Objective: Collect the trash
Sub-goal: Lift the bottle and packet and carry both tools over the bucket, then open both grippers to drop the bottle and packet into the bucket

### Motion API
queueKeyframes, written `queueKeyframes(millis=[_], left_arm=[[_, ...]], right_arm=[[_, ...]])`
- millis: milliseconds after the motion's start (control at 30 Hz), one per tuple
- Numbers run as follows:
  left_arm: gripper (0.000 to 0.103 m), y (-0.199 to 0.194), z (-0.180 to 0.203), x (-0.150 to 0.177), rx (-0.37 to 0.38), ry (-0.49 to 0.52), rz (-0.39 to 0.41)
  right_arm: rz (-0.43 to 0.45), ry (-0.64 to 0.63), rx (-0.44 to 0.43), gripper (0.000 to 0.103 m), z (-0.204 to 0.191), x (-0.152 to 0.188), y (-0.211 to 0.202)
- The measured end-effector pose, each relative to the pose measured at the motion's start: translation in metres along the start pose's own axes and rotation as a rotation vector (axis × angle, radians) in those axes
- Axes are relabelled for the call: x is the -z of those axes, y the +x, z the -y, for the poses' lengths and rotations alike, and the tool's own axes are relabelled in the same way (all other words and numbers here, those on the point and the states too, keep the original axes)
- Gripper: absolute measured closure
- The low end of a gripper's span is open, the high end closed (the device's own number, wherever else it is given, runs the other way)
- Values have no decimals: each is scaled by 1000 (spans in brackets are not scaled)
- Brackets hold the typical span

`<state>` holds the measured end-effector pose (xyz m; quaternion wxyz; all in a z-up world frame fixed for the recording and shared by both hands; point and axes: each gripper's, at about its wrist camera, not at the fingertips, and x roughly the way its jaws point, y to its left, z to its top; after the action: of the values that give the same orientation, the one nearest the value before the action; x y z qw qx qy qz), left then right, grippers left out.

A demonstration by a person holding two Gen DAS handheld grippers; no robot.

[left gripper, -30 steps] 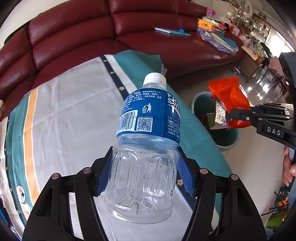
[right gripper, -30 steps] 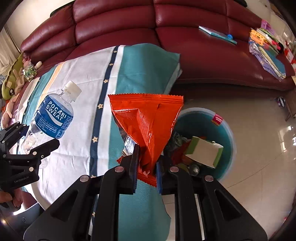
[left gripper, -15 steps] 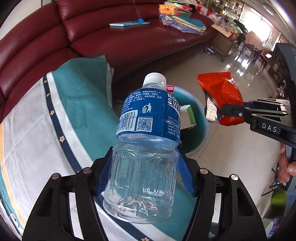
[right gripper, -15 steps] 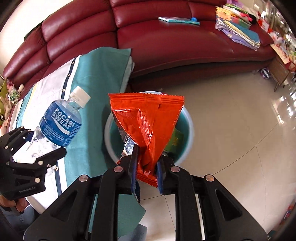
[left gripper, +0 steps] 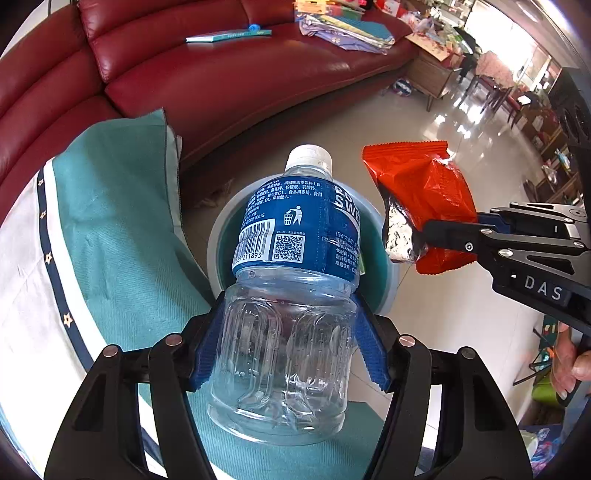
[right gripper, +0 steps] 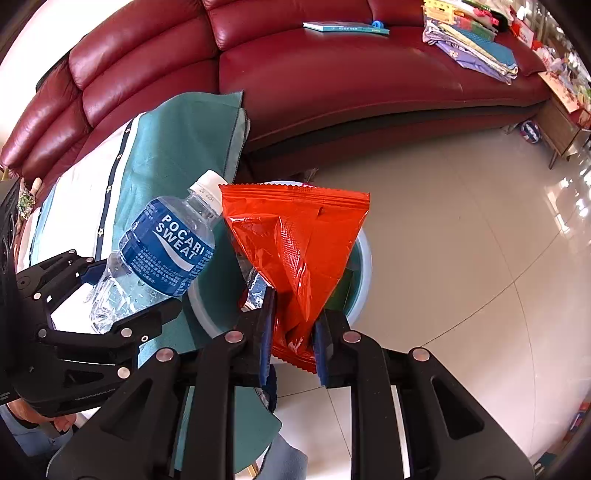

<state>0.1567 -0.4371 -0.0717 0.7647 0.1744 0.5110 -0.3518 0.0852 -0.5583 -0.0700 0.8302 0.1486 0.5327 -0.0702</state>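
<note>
My left gripper (left gripper: 289,301) is shut on an empty clear bottle (left gripper: 295,229) with a blue label and white cap, gripped at its ribbed lower body. The bottle hangs tilted over a teal waste bin (left gripper: 218,236) on the floor. My right gripper (right gripper: 295,306) is shut on the lower edge of an orange-red snack wrapper (right gripper: 299,236), held above the same bin (right gripper: 364,258). In the left wrist view the right gripper (left gripper: 424,236) and wrapper (left gripper: 417,184) are to the bottle's right. The right wrist view shows the left gripper (right gripper: 129,288) and bottle (right gripper: 170,247) at the left.
A table under a teal, white and navy cloth (left gripper: 92,229) sits left of the bin. Behind it runs a dark red leather sofa (right gripper: 332,81) carrying a book (right gripper: 343,26) and stacked papers (right gripper: 476,44). Glossy tile floor (right gripper: 461,240) spreads to the right.
Both grippers have travelled from above the table to over the bin, still holding the bottle and the wrapper. The bin now lies right under both items.
</note>
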Motion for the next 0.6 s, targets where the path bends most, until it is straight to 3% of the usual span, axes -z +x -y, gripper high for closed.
queueKeyframes(millis=[300,467,600], left_arm=[[37,22,-8,-13,15,-22,-26],[25,34,-9,-20,8,-22,-52],[24,33,-11,-14,3,-14,-55]], right_arm=[[-21,23,2,84,6,-10,12],[-37,32,6,84,9,-13,18],[-55,33,0,83,8,-16,26]])
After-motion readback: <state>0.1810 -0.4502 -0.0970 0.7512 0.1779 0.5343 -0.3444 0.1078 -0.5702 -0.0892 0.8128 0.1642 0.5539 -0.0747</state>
